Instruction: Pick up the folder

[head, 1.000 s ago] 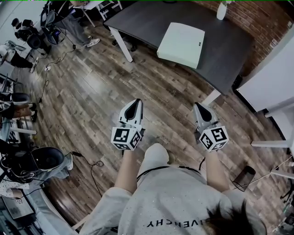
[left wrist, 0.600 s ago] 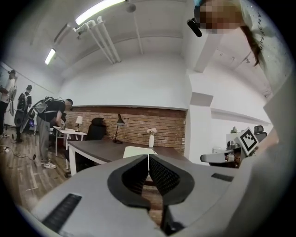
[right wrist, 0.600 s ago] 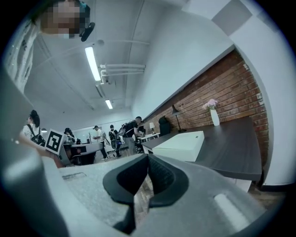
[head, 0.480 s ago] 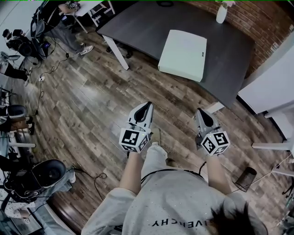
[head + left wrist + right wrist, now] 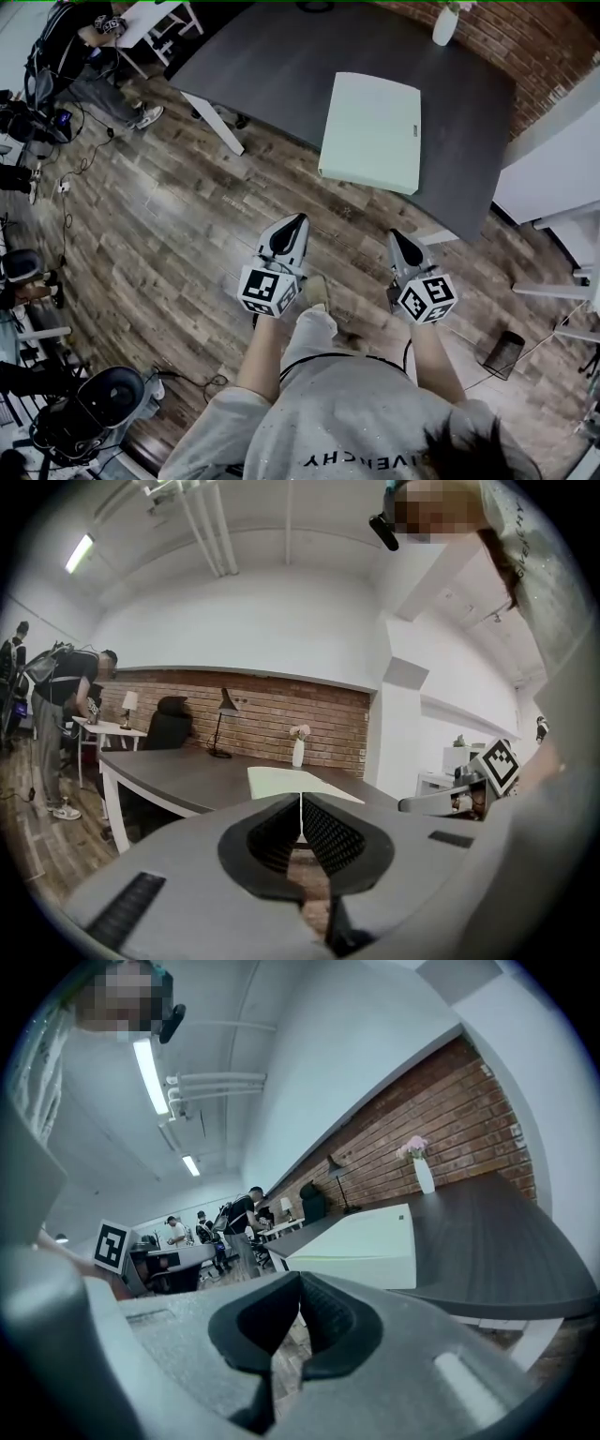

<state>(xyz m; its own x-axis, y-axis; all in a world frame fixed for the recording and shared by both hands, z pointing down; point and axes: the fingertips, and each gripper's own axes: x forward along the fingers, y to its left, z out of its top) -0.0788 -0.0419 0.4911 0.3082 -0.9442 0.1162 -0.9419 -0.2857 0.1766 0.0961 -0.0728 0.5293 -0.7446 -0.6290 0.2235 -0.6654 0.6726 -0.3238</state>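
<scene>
Both clenched, empty: left gripper [image 5: 297, 219], right gripper [image 5: 397, 237], well short of folder [image 5: 372, 131] on table [image 5: 272, 66]. Open jaws before reaching near edge.

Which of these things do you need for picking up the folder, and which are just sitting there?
For the job: folder; left tongs and right tongs, both shut and empty; the table under the folder.
Just there: vase; desk lamp; office chair.
</scene>
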